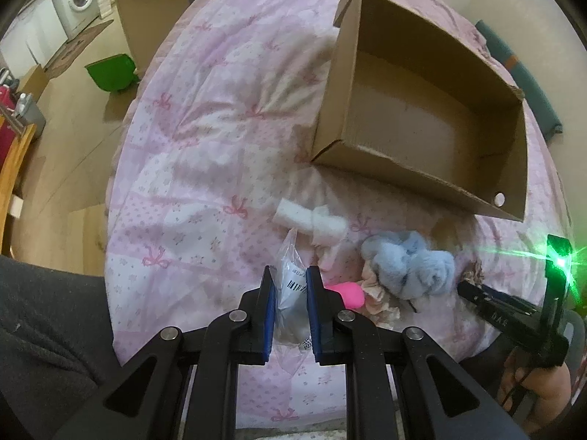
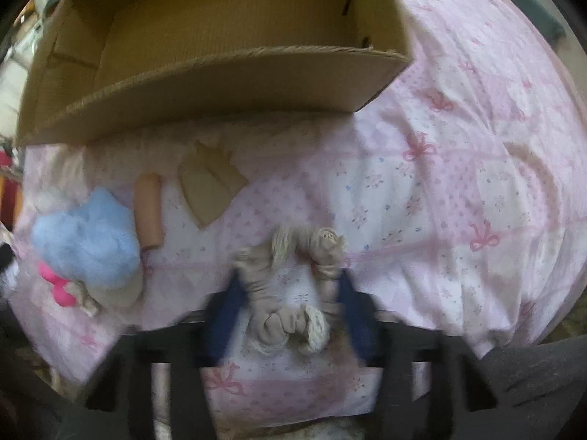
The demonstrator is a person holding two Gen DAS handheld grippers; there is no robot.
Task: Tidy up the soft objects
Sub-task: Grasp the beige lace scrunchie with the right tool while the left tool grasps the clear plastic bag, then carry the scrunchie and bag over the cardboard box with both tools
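Observation:
My left gripper (image 1: 290,275) points down over the pink quilt (image 1: 205,168) and is shut on a clear plastic bag (image 1: 291,293) with a barcode label. Beyond it lie a white fluffy piece (image 1: 312,216), a pale blue fluffy bundle (image 1: 414,264) and a bright pink item (image 1: 348,291). An open cardboard box (image 1: 330,102) stands behind them with nothing in it. In the blurred right wrist view, my right gripper (image 2: 290,286) has its blue pads against both sides of a beige knitted bundle (image 2: 264,286) lying on the quilt (image 2: 458,183).
In front of the cardboard box (image 2: 220,84) lie a tan cloth piece (image 2: 209,187), a peach roll (image 2: 148,212), the blue bundle (image 2: 88,238) and the pink item (image 2: 55,282). Off the bed's left edge are a green bin (image 1: 110,73) and a washing machine (image 1: 79,0).

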